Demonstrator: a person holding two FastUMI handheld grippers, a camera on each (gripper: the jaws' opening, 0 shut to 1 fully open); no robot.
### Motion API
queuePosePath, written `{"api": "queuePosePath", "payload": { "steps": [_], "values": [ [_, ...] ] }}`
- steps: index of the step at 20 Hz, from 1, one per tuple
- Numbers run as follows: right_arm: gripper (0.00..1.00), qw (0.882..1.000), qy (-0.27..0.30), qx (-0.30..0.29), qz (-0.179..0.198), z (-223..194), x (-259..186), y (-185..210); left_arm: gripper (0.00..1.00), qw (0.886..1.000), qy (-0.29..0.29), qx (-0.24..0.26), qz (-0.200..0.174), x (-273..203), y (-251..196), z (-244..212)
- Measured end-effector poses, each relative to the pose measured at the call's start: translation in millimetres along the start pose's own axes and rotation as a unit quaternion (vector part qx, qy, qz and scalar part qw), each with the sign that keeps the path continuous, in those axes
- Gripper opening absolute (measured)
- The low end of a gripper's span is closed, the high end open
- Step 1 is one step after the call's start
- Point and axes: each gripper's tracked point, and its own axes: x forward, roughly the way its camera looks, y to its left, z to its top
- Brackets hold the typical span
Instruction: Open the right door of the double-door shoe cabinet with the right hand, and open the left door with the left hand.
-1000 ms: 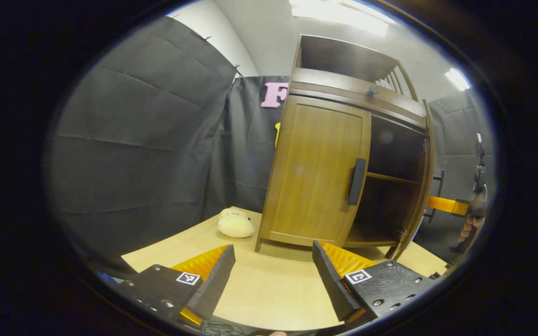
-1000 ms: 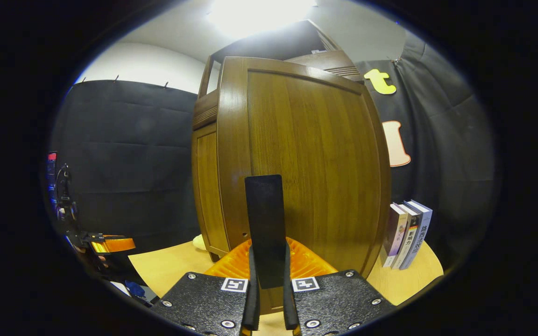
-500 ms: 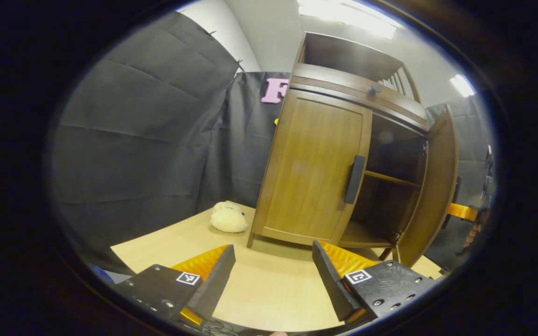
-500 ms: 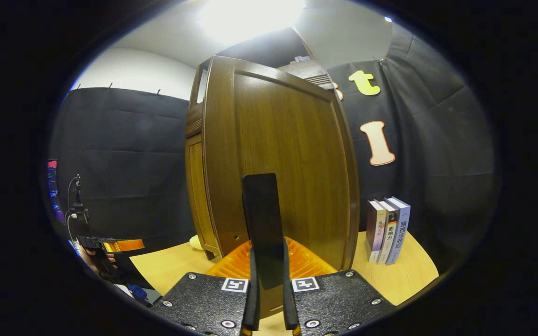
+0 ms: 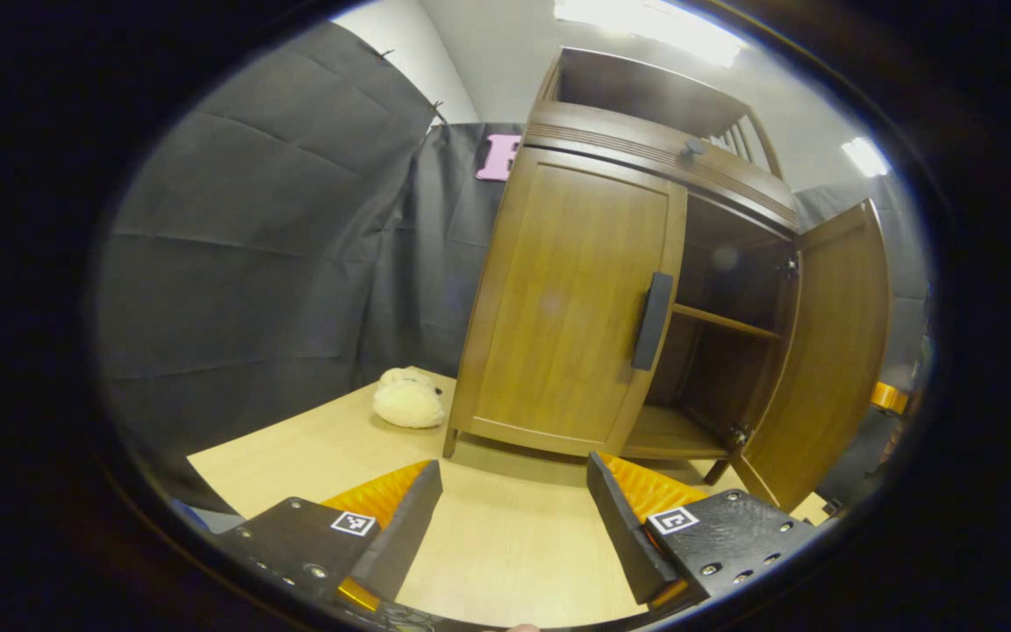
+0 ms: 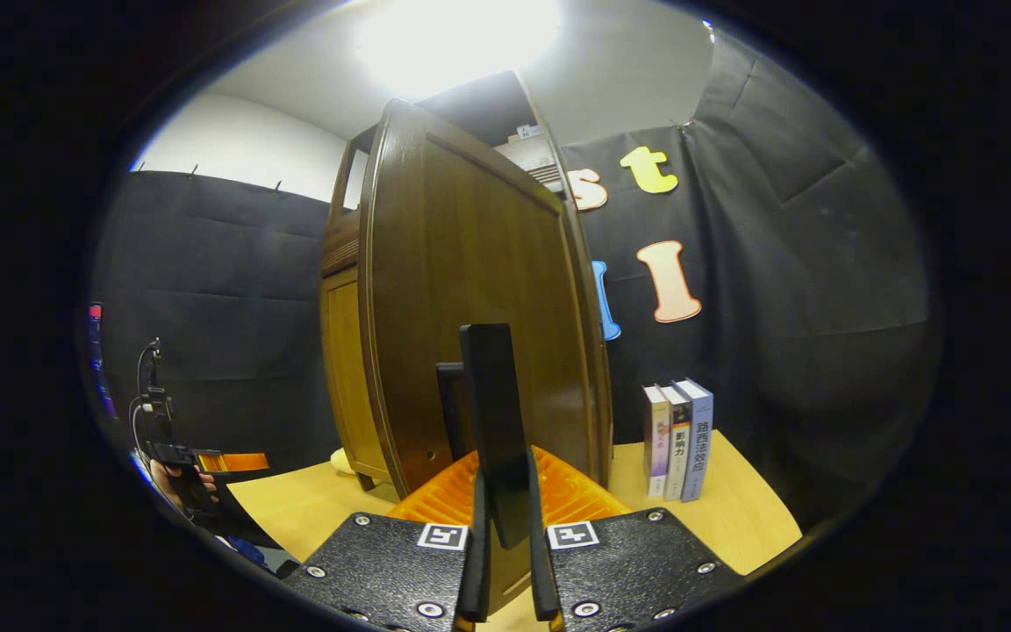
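1. The wooden shoe cabinet is standing on four short legs toward the back of the pale, smooth-grained tabletop, its brown veneer showing vertical grain and a ribbed moulding running under the top.
2. Its right door is standing swung wide open, while the left door, a flat recessed panel, is sitting shut with its dark, slim vertical handle at the inner edge.
3. Inside the opened half, a thin wooden shelf is crossing a dark compartment; nothing can be made out on it.
4. The right gripper is clamping the right door's dark bar handle, both fingers pressing its flat sides.
5. The left gripper is hovering with its jaws spread wide, gripping nothing, over the tabletop's front edge.
6. A fluffy cream plush toy is lying beside the cabinet's left front leg.
7. Three upright books are standing near the tabletop's right edge.
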Motion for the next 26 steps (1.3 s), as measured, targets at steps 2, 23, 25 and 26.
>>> {"api": "queuePosePath", "payload": {
  "steps": [2,23,25,26],
  "values": [
    [0.19,1.0,-0.001,-0.003,-0.011,1.9,0.5,-15.6,1.0,1.0,0.001,0.003,0.0,0.9,-0.1,-0.7],
    [0.17,0.998,0.013,0.054,-0.02,3.1,-45.3,-84.8,0.96,0.999,0.031,-0.006,0.01,-1.9,-1.3,-5.6],
    [0.17,0.999,0.012,0.021,-0.049,8.0,-57.5,-87.5,0.96,1.0,0.026,-0.01,0.006,-1.6,-2.5,-4.9],
    [0.16,0.998,0.008,0.009,-0.062,13.4,-62.8,-88.8,1.0,1.0,0.022,-0.012,0.004,-0.8,-3.5,-3.8]
  ]
}}
